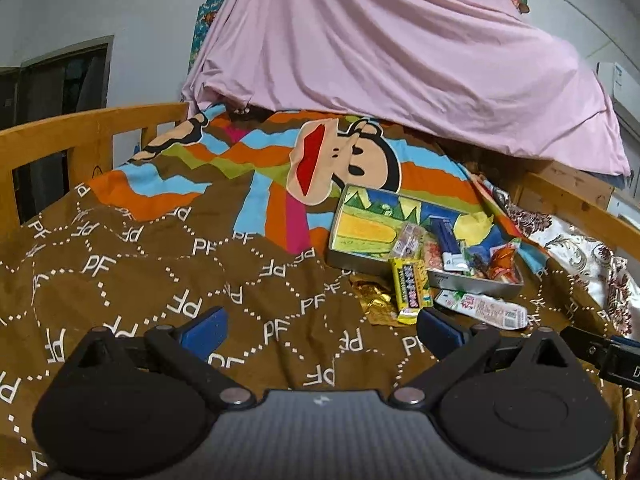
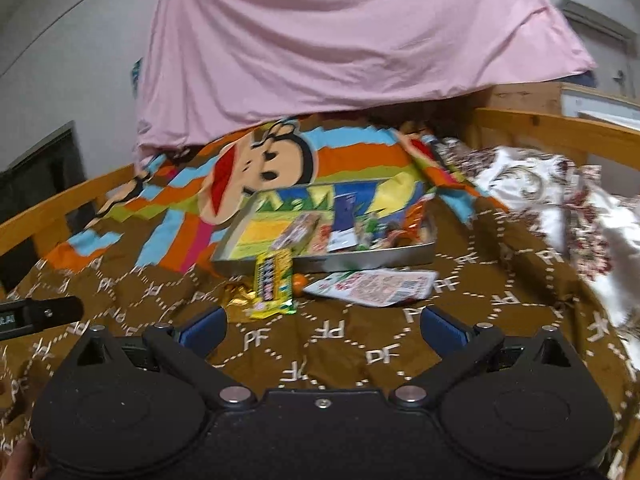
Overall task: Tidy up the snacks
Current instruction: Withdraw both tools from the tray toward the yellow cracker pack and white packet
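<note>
A shallow metal tin point(image 1: 360, 262) point(image 2: 236, 258) with a colourful printed bottom lies on the brown quilt and holds several snack packets. Outside it, in front, lie a yellow snack bar point(image 1: 410, 290) point(image 2: 272, 282), a gold foil wrapper point(image 1: 372, 300) point(image 2: 238, 298), a white-and-red pouch point(image 1: 486, 308) point(image 2: 374, 286) and a small orange sweet point(image 2: 299, 281). My left gripper point(image 1: 322, 330) is open and empty, to the left of and short of the snacks. My right gripper point(image 2: 324, 326) is open and empty, just short of the yellow bar and pouch.
The brown PF-patterned quilt point(image 1: 160, 280) point(image 2: 360, 352) covers a bed with wooden rails point(image 1: 80, 132) point(image 2: 560, 128). A pink sheet point(image 1: 400, 60) point(image 2: 340, 32) hangs at the back. A floral white cloth point(image 1: 580, 248) point(image 2: 540, 184) lies at the right. The other gripper's tip shows at each view's edge point(image 1: 608, 354) point(image 2: 36, 316).
</note>
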